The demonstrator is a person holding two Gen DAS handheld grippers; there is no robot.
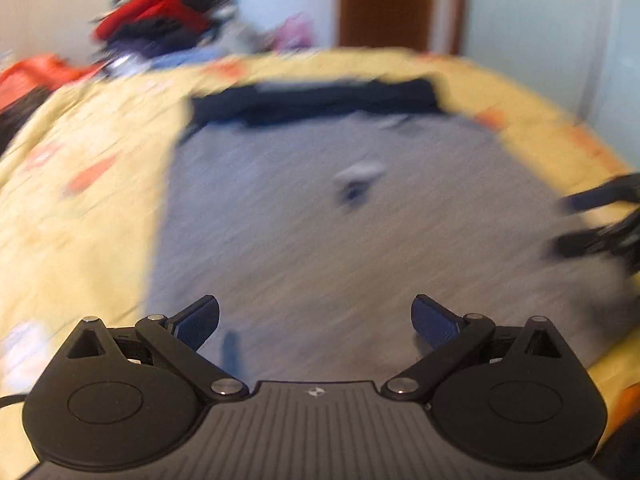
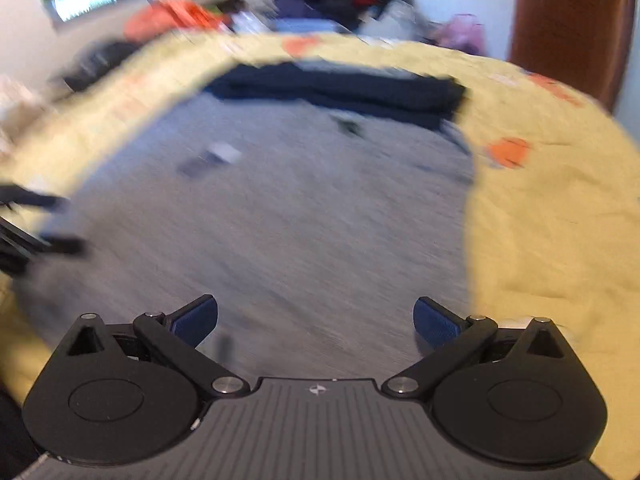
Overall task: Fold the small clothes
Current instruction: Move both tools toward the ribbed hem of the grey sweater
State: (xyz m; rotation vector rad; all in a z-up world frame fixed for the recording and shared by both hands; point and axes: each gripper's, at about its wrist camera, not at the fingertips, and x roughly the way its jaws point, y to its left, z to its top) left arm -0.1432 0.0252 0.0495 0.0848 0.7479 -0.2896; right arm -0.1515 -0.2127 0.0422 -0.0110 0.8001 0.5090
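Both wrist views are smeared by motion blur. Nearest in the left wrist view, the left gripper (image 1: 316,322) has its jaws spread wide with nothing between them; its blue fingertips (image 1: 198,322) hang just above grey cloth. The right gripper (image 2: 316,322) in its own view is likewise spread wide and empty, over the same cloth.

The grey garment (image 1: 320,220) lies spread flat on a bed under a yellow bedspread (image 1: 80,200) printed with orange patches. The garment fills the middle of both views, and a small pale tag (image 1: 360,170) sits on it toward 12 o'clock. At 3 o'clock in the left view, the other gripper's dark fingers show at the garment's edge; in the right view they show at 9 o'clock.

At the garment's far end, at 12 o'clock, a dark navy garment (image 1: 316,104) lies across, touching it. Beyond the bed, at 11 o'clock, a heap of red and dark clothes (image 1: 160,16) stands against the wall, and a brown door (image 1: 392,4) is at 1 o'clock.
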